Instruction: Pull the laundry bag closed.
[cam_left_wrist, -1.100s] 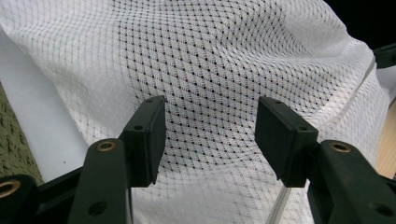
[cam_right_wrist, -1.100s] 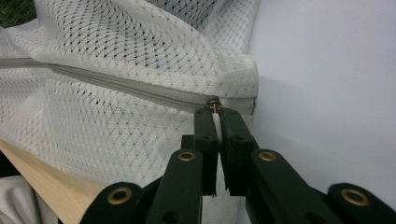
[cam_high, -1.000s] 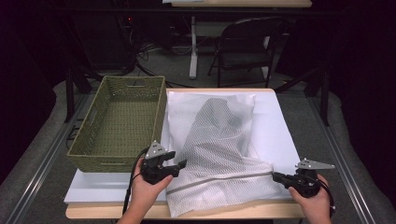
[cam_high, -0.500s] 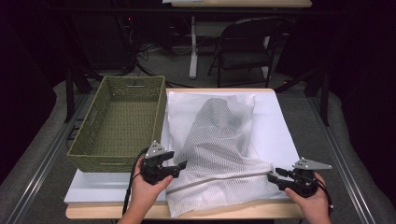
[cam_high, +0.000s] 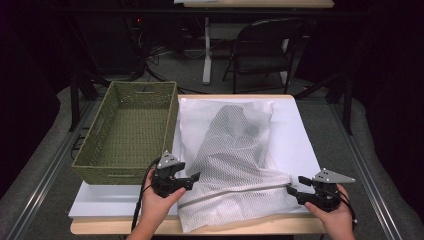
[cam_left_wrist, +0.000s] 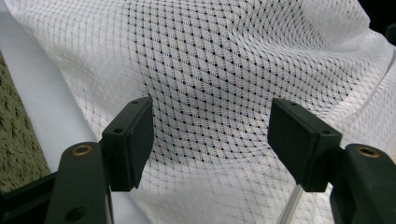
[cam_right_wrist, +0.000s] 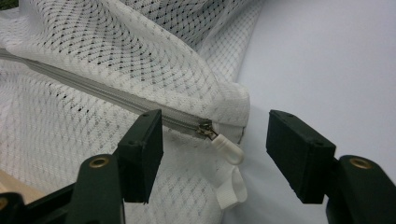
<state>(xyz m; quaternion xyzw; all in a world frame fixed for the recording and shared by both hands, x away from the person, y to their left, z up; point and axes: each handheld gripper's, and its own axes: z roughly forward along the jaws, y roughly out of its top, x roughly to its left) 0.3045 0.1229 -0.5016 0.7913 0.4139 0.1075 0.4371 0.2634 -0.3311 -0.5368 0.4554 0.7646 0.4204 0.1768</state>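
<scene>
A white mesh laundry bag (cam_high: 235, 160) lies on the white table cover, with something dark inside it near the far end. Its grey zipper (cam_high: 235, 192) runs across the near part. My left gripper (cam_high: 192, 179) is open at the bag's left edge, and the mesh (cam_left_wrist: 210, 93) lies between and beyond its jaws. My right gripper (cam_high: 295, 186) is open at the bag's right corner. The zipper slider with its white pull tab (cam_right_wrist: 226, 158) sits between the right jaws, untouched by either one.
An empty green woven basket (cam_high: 127, 132) stands on the table's left side, close to my left gripper. A bare strip of white cover (cam_high: 295, 135) runs along the bag's right. A chair (cam_high: 260, 50) stands beyond the table's far edge.
My right gripper has moved left toward the bag's zipper corner. The left gripper and the bag have stayed in place.
</scene>
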